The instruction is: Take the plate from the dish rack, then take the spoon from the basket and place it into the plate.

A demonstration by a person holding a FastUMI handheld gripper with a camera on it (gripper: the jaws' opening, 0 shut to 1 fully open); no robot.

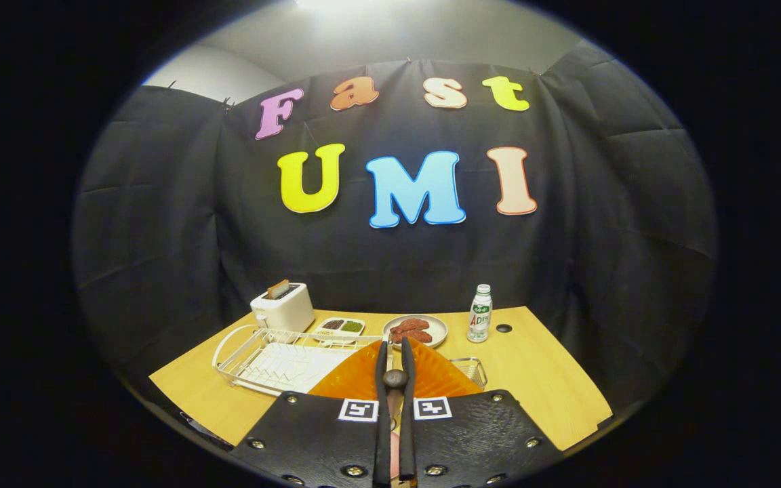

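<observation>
I am holding the spoon point(395, 378) clamped between the fingers point(394, 359), above the orange plate point(356, 379) lying beside the dish rack point(275, 359) on the surface point(539, 379). The grip looks narrow, so I judge it could twist or slip free early. Its handle seems to run back along the fingers, bowl end forward.

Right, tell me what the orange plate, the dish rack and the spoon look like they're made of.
Orange plate: likely translucent plastic; light glows through its ribbed surface.
Dish rack: thin wire, apparently white-coated metal.
Spoon: dark, faintly glossy, perhaps wood or plastic; the fingers are shut on it above the plate.
</observation>
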